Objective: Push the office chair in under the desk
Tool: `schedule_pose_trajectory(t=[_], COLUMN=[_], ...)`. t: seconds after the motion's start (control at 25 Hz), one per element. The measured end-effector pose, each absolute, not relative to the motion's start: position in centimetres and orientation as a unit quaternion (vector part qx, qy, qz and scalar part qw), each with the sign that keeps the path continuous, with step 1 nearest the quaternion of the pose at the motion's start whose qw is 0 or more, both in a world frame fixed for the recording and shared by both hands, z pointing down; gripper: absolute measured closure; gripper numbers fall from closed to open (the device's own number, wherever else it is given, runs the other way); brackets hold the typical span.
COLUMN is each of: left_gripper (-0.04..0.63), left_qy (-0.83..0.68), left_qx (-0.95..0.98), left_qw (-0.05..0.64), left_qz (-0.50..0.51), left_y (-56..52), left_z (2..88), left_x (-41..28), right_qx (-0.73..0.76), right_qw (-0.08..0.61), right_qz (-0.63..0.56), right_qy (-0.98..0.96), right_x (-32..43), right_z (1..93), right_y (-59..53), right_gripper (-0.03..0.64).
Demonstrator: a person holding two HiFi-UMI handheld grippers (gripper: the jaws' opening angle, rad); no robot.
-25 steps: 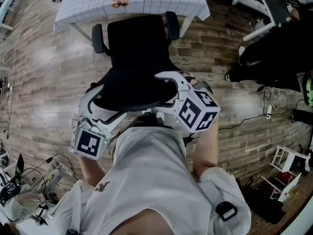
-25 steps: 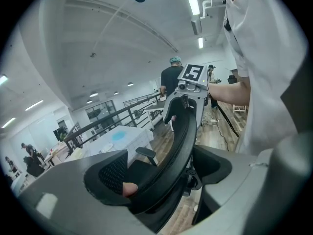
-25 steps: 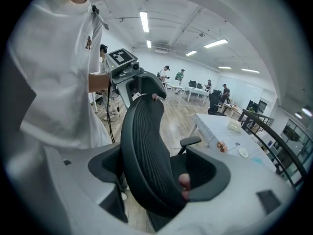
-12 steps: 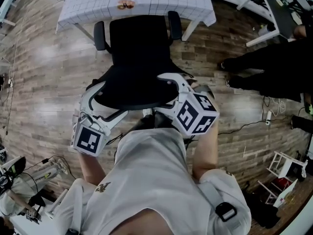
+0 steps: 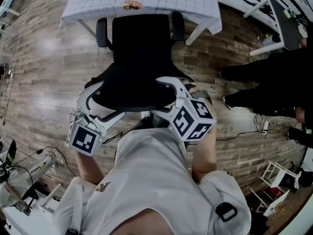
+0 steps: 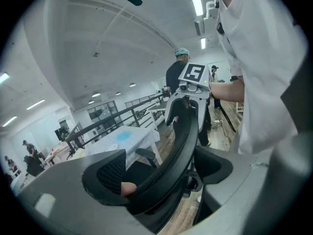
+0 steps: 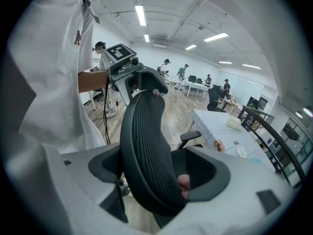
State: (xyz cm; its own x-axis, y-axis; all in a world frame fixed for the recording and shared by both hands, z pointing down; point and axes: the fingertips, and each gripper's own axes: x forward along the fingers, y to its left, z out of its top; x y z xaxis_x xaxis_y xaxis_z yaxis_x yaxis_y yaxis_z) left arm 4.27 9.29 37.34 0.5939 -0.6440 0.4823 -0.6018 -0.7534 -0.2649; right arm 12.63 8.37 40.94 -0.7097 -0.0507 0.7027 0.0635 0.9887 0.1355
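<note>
— Whereabouts of the office chair [image 5: 139,58]?

— Out on the wood floor [image 5: 44,82], facing the desk [image 5: 98,1], seat front just at the hem of the gridded cloth. Flanked by armrests [image 5: 101,32] level with that hem, each near one of the desk legs [image 5: 86,28]. Mostly not under yet.

— And the grips?

— Both on the backrest [image 5: 134,94], one per side. For the left gripper [image 6: 161,151]: spread wide, straddling the rim, touching it at one pad with a sliver of daylight at the other. A loose cradle rather than a clamp. For the right gripper [image 7: 152,151]: clenched across the mesh, both pads seemingly pressed to it.

— Step in hand, then?

— Mid-push, by the look of it: already gripped and lined up, with most of the travel under the desk left to do.

— Next move?

— Probably a straight, even shove from both sides, to keep the castors from veering. Worth minding the armrests: could catch the cloth or the tabletop's edge if too tall. Cannot tell their clearance from above. Worth staying centred between the desk legs too.

— Anything round about?

— A few small things [image 5: 131,5] on the cloth, back from the near edge. Off to the right, a person in dark clothes [image 5: 274,77], well apart from the chair's path.
</note>
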Motion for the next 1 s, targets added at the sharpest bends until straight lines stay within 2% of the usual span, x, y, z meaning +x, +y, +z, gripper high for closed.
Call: schedule_pose_trajectory(t=[1.0], left_gripper=[0.152], left_qy=[0.329], left_qx=[-0.902], left_qw=[0.031], left_qz=[-0.276], left_y=[5.4], left_z=[37.1], left_x=[-0.8], right_qx=[0.014], right_qw=[0.401], right_qz=[-0.07], right_qy=[-0.913], right_x=[7.7], right_z=[41.1], right_y=[5.0], right_gripper=[0.255])
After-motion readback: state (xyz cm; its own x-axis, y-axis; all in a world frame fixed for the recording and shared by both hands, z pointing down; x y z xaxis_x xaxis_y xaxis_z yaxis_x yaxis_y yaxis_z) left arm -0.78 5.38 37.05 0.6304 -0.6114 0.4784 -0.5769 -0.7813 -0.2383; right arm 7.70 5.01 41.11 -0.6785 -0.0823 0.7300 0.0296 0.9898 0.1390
